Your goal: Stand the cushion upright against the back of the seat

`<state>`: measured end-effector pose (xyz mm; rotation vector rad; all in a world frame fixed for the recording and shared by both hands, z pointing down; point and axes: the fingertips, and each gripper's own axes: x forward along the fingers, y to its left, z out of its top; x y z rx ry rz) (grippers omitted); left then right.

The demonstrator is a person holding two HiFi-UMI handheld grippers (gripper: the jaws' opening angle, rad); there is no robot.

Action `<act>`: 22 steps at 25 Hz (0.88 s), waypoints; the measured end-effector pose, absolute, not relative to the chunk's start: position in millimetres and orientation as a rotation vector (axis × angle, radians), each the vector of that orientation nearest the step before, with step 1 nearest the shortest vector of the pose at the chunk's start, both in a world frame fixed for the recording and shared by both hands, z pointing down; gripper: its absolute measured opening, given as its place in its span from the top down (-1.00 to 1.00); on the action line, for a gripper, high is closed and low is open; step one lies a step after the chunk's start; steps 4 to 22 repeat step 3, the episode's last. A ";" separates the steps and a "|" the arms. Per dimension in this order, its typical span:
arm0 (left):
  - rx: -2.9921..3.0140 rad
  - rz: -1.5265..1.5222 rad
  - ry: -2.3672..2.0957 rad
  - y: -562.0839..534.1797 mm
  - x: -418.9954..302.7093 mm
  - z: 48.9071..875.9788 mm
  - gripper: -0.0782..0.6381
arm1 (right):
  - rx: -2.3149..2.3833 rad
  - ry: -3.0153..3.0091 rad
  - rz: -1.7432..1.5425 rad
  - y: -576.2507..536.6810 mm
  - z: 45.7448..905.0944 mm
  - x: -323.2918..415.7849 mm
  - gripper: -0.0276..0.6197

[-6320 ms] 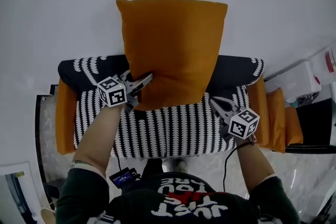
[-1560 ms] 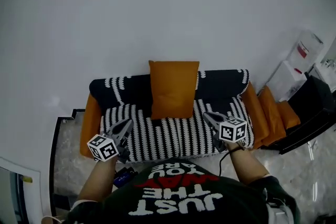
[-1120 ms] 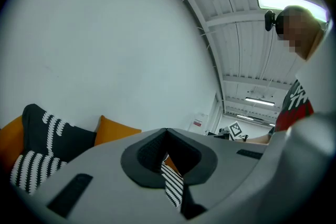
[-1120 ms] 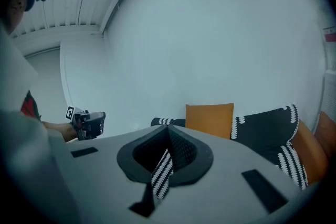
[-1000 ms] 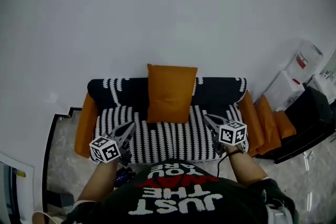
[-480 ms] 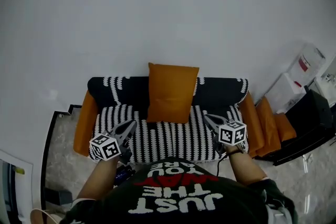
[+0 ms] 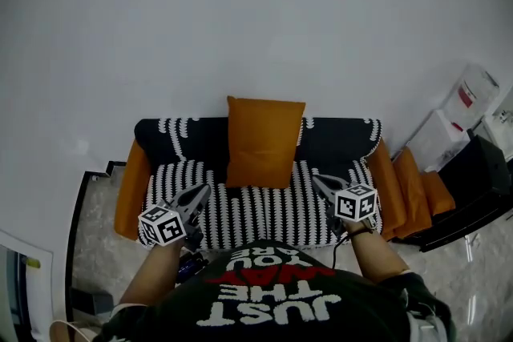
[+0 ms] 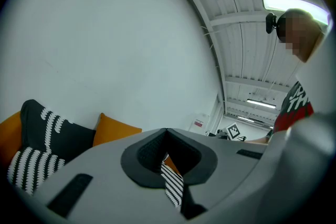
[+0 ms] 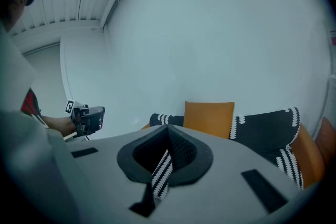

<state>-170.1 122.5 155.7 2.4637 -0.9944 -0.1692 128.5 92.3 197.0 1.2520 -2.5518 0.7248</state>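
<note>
The orange cushion (image 7: 263, 142) stands upright on the striped sofa seat (image 7: 256, 212), leaning against the dark backrest (image 7: 180, 142). It also shows in the left gripper view as the cushion (image 8: 113, 131) and in the right gripper view as the cushion (image 9: 209, 119). My left gripper (image 7: 204, 190) hovers over the seat's front left, well short of the cushion, its jaws shut and holding nothing. At the front right, my right gripper (image 7: 315, 179) is also shut and empty. Only a thin slit of striped fabric shows between each pair of jaws.
Orange armrests (image 7: 128, 184) flank the sofa, with more orange cushions (image 7: 417, 184) to its right. A water dispenser (image 7: 467, 88), a white box (image 7: 437, 136) and a black cabinet (image 7: 481, 172) stand at the far right. A white wall rises behind.
Several seconds ago my left gripper gripped the cushion's lower left corner up close; it has since let go and both grippers have drawn back. Over the last second nothing has visibly moved.
</note>
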 end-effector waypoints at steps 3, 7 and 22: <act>2.464 -0.171 -0.991 121.2 -169.2 154.8 0.75 | 1.248 -2.553 0.722 90.8 197.0 128.5 0.84; 2.464 -0.171 -0.991 121.2 -169.2 154.8 0.75 | 1.248 -2.553 0.722 90.8 197.0 128.5 0.84; 2.464 -0.171 -0.991 121.2 -169.2 154.8 0.75 | 1.248 -2.553 0.722 90.8 197.0 128.5 0.84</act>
